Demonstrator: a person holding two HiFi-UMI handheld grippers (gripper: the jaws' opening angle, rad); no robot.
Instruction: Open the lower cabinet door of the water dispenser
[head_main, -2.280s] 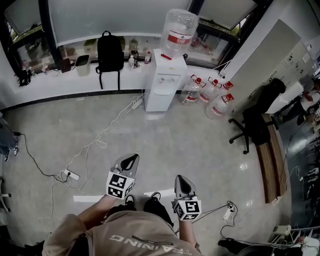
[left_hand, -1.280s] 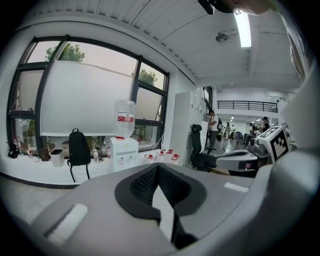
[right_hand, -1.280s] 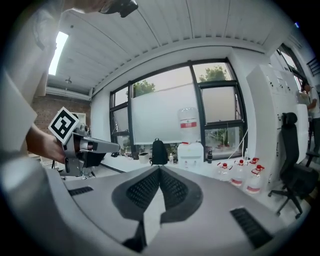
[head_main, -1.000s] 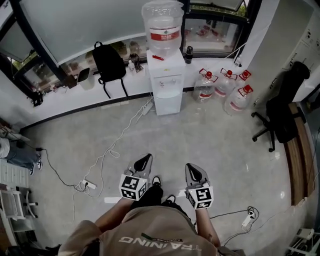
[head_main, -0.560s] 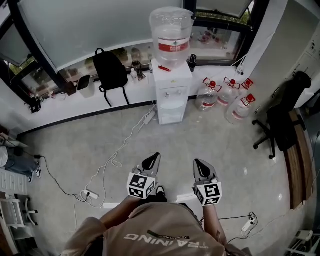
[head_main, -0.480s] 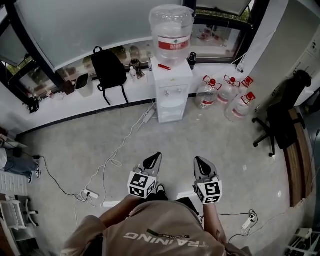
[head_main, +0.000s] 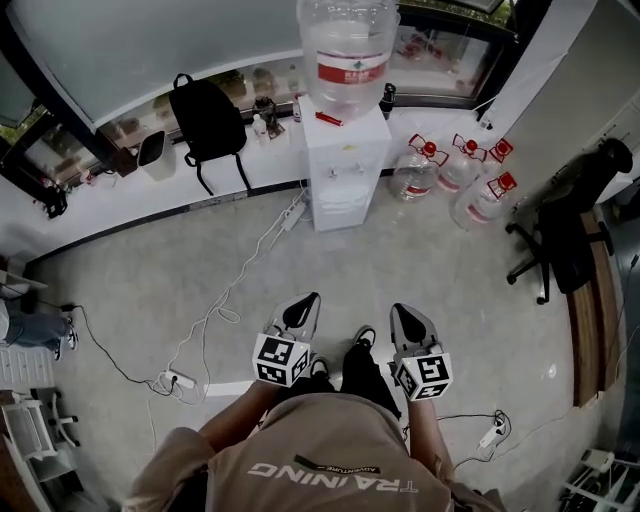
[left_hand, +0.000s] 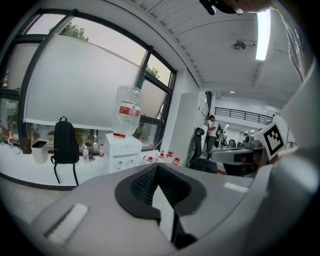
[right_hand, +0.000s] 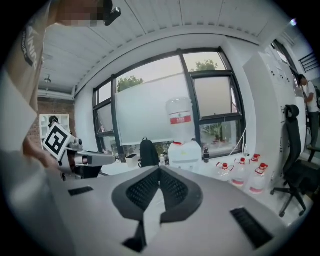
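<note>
Head view. Floor (head_main: 450, 290) is grey, smooth and glossy, with white cables (head_main: 235, 285) looping across it to a power strip (head_main: 170, 380). A white ledge (head_main: 100, 195) runs under the windows along the far wall. The dispenser (head_main: 343, 165) stands against that ledge with a bottle (head_main: 348, 50) upside down on top. Its lower door (head_main: 343, 212) faces the person and looks shut, though it is too small for detail. A black backpack (head_main: 207, 110) sits on the ledge to the left, three jugs (head_main: 460, 175) on the floor just right of the dispenser, and a black chair (head_main: 575, 215) farther right. Left gripper (head_main: 303, 303) and right gripper (head_main: 404, 312) are held side by side above the person's feet, well apart from the dispenser, both pointing toward it.

Left gripper view. Jaws are clenched with the tips meeting, nothing between them. The dispenser (left_hand: 120, 150) is across the room, with the backpack (left_hand: 64, 142) to its left. The ceiling is white with a strip light (left_hand: 261, 30). A person (left_hand: 212, 132) stands far off at right.

Right gripper view. Jaws are clenched and empty. The dispenser (right_hand: 186, 152) is straight ahead beyond the tips, the jugs (right_hand: 242, 172) and chair (right_hand: 295, 150) to its right, and the left gripper (right_hand: 75, 152) at the left edge.
</note>
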